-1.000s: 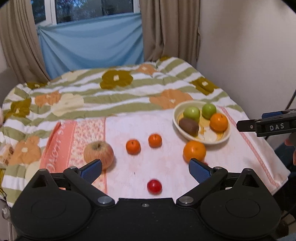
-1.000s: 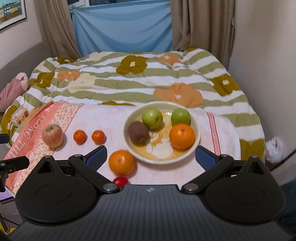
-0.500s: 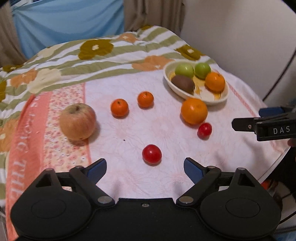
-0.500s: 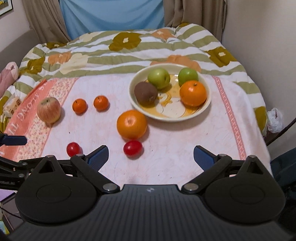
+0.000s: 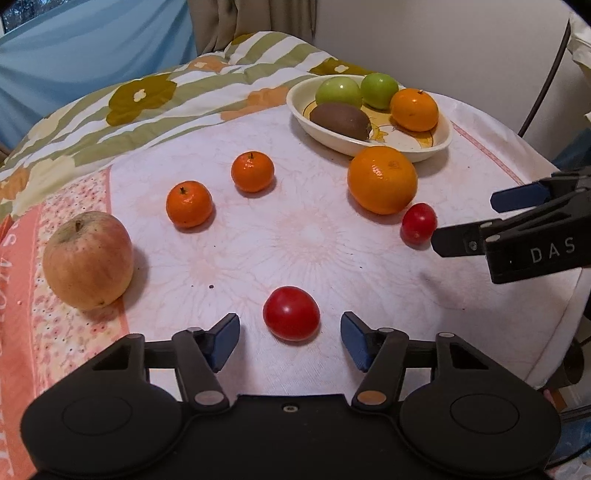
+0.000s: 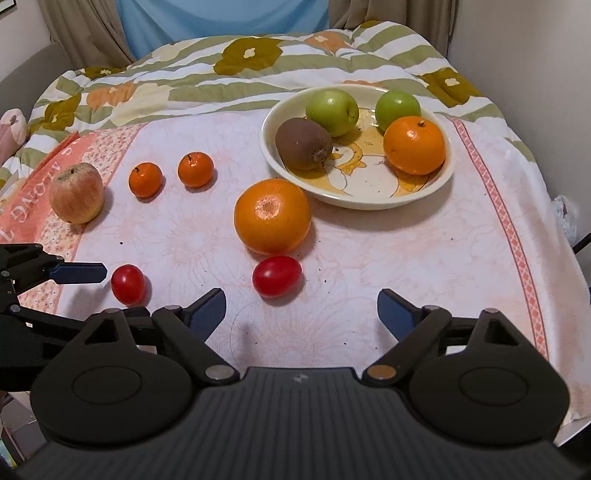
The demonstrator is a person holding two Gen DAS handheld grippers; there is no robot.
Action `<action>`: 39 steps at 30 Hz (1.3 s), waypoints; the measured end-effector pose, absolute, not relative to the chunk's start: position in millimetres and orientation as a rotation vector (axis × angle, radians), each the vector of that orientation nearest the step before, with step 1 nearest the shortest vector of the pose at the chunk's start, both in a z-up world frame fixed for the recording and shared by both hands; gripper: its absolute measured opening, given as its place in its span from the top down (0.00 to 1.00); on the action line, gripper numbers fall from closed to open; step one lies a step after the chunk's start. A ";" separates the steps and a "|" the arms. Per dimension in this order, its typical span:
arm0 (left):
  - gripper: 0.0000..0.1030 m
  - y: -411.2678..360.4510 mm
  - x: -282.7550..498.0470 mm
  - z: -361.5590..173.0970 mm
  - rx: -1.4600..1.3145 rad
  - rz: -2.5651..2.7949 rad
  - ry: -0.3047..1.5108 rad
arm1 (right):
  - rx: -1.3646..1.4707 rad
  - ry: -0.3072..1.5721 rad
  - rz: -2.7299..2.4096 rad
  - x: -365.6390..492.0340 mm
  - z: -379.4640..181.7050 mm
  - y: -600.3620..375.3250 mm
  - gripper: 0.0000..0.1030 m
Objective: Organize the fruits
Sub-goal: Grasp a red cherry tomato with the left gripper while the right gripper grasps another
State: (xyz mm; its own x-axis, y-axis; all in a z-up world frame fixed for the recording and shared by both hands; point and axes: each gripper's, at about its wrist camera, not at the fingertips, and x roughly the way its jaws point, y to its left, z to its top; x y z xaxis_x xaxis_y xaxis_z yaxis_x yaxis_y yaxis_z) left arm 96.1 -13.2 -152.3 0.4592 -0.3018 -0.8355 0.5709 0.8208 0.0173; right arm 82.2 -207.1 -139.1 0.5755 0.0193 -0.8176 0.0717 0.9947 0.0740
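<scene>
White cloth with pink flower print and orange border (image 6: 369,258) spread over the bed. Behind it, striped green-and-white quilt with olive and orange flowers (image 6: 240,74), light blue hanging fabric (image 6: 221,18), beige curtains (image 6: 85,33).

cherry tomato (image 5: 291,313): glossy, smooth | kiwi (image 6: 303,143): matt, fuzzy | bowl (image 6: 424,192): glazed ceramic | tablecloth (image 6: 369,258): matt woven cloth | left claw (image 5: 290,338): matt black plastic
</scene>
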 end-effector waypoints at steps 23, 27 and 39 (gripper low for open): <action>0.64 -9.8 103.8 -153.4 0.328 -0.570 0.947 | 0.115 0.980 0.002 104.9 -157.1 -198.8 0.25; 0.64 -4.7 105.3 -150.8 0.315 -0.552 0.947 | 0.102 0.980 0.016 110.3 -159.8 -195.2 0.29; 0.64 -1.8 108.2 -146.3 0.301 -0.530 0.943 | 0.015 0.957 0.013 116.8 -163.4 -185.5 0.51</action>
